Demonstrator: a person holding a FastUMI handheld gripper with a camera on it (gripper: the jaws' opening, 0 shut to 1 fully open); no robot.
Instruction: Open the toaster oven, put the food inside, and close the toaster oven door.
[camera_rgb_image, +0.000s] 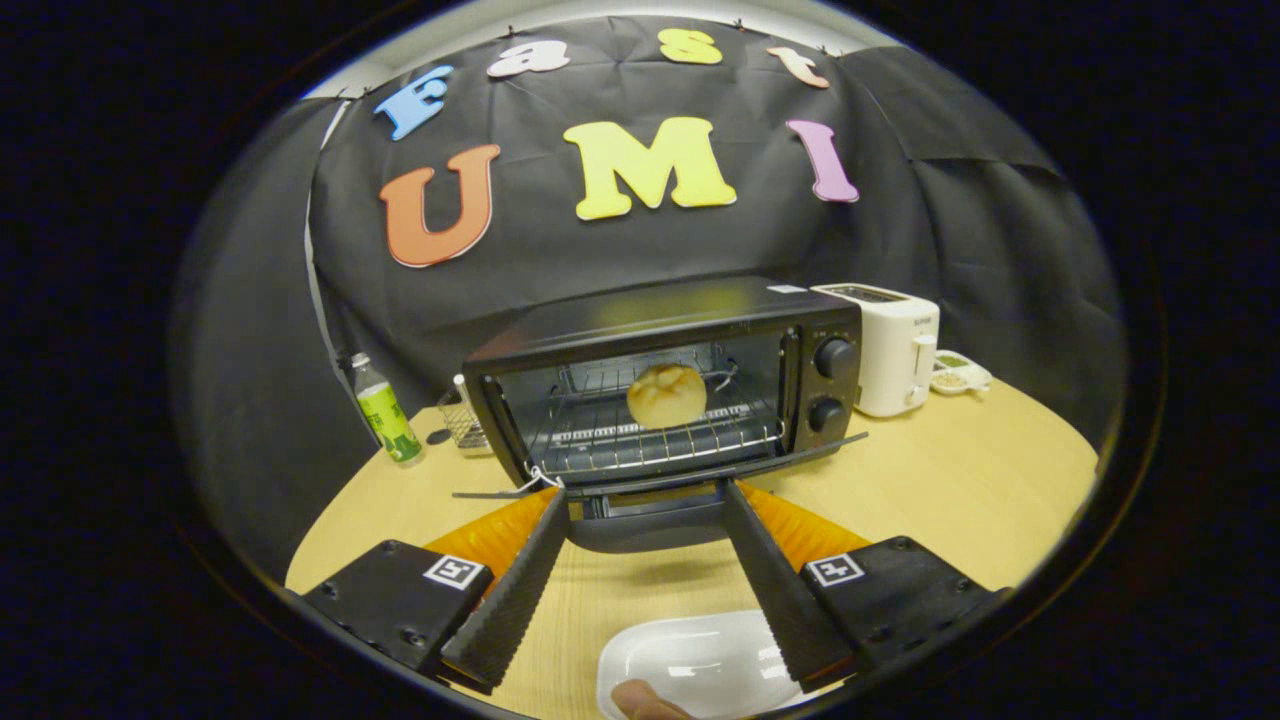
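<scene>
The bun (666, 395) sits on the wire rack (640, 440) inside the toaster oven (660, 390), so the food is in; the door (660, 478) hangs down flat and open toward the gripper (645, 500), whose fingers are spread wide apart with nothing between them, tips just at the door's front lip. What remains, I judge, is lifting that door shut. The risk is a finger slipping off the thin lip, so the door drops back and jolts the bun; a push that is too hard could shove the oven toward the white toaster (890, 345) close beside it. The empty white plate (690, 665) lies beneath the fingers, with what seems a fingertip (645, 703) at its near rim, though that corner is blurred.
</scene>
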